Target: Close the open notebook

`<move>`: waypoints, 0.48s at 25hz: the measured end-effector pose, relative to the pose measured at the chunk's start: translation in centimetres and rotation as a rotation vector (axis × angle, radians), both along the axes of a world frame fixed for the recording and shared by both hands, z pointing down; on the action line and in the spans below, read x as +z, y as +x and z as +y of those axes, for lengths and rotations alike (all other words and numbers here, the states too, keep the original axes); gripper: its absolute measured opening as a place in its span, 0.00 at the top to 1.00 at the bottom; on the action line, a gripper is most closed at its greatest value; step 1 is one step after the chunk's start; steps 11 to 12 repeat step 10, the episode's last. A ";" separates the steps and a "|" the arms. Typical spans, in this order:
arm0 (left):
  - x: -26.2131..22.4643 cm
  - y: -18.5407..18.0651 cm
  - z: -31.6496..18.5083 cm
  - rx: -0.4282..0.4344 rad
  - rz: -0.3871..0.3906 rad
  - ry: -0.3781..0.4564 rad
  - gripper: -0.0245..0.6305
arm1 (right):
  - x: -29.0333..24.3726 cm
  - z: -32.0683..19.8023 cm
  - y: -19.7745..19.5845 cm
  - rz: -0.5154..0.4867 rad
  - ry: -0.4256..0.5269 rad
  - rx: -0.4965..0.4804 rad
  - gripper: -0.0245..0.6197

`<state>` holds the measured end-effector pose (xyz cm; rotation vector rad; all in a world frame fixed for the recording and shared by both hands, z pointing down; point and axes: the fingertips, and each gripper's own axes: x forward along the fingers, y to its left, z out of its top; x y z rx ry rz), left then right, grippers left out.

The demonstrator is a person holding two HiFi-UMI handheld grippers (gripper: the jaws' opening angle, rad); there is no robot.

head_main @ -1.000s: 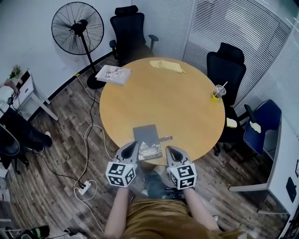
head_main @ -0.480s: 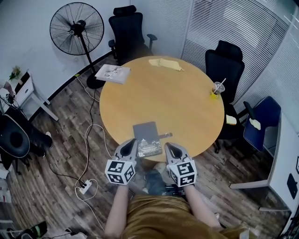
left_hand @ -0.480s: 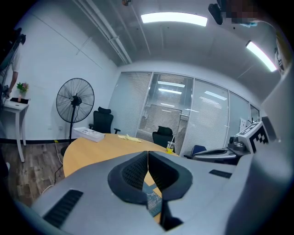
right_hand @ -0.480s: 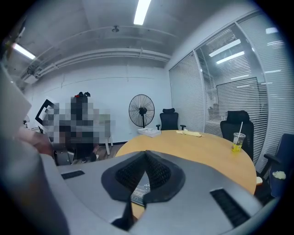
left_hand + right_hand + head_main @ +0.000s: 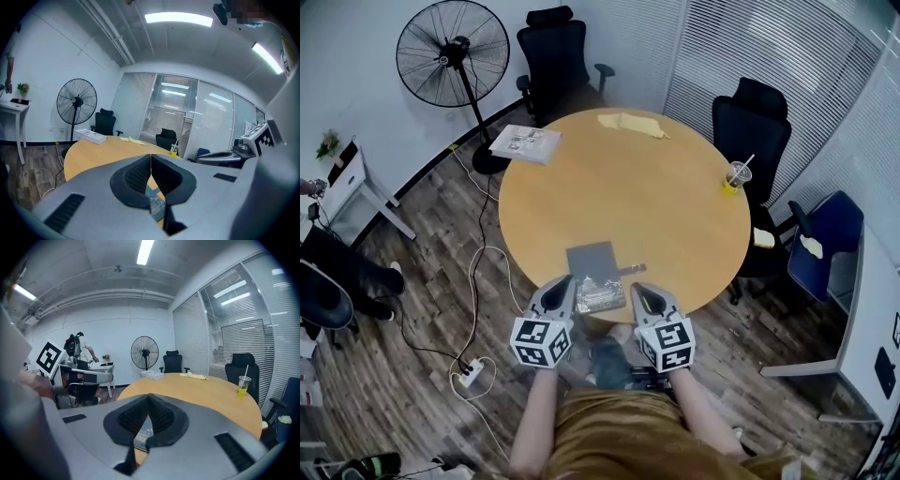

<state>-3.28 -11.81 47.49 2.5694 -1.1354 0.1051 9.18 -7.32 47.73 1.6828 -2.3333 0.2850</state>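
The open notebook [image 5: 594,275] lies near the front edge of the round wooden table [image 5: 656,206]; its far half is plain grey and its near half is patterned in silver. My left gripper [image 5: 565,285] hovers just left of the near half, shut and empty. Just right of that half is my right gripper [image 5: 639,292], also shut with nothing in it. In the left gripper view the left gripper [image 5: 151,160] has its pads pressed together, and a strip of the notebook [image 5: 157,207] shows below them. The right gripper [image 5: 149,397] likewise shows closed pads above the notebook [image 5: 142,439].
A small dark pen-like object [image 5: 632,273] lies right of the notebook. Farther off on the table are a stack of papers [image 5: 526,144], a yellow cloth [image 5: 632,126] and a drink cup [image 5: 735,185]. Chairs [image 5: 750,131] ring the table; a fan [image 5: 453,56] and floor cables [image 5: 473,309] stand left.
Both grippers and the notebook have stayed where they were. Only the head view has shifted slightly, and a dark chair at the far left has moved.
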 end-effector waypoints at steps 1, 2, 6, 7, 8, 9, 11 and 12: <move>0.1 0.0 0.0 -0.002 0.000 -0.001 0.93 | 0.0 -0.1 0.0 0.001 0.000 -0.001 0.95; 0.1 -0.1 -0.1 -0.003 0.000 -0.002 0.93 | 0.0 -0.1 0.0 0.001 0.000 -0.003 0.95; 0.3 -0.3 -0.2 -0.008 0.000 -0.006 0.93 | 0.1 -0.3 -0.2 0.002 -0.003 -0.010 0.95; 0.3 -0.4 -0.3 -0.010 0.001 -0.006 0.93 | 0.1 -0.4 -0.3 0.002 -0.003 -0.011 0.95; 0.2 -0.5 -0.3 -0.011 0.001 -0.007 0.93 | 0.1 -0.5 -0.4 0.003 -0.003 -0.012 0.95; 0.2 -0.6 -0.4 -0.012 0.002 -0.007 0.93 | 0.1 -0.5 -0.5 0.004 -0.004 -0.013 0.95; 0.3 -0.8 -0.4 -0.013 0.002 -0.008 0.93 | 0.1 -0.6 -0.6 0.004 -0.004 -0.013 0.95; 0.3 -0.8 -0.4 -0.013 0.002 -0.008 0.93 | 0.1 -0.6 -0.6 0.004 -0.004 -0.013 0.95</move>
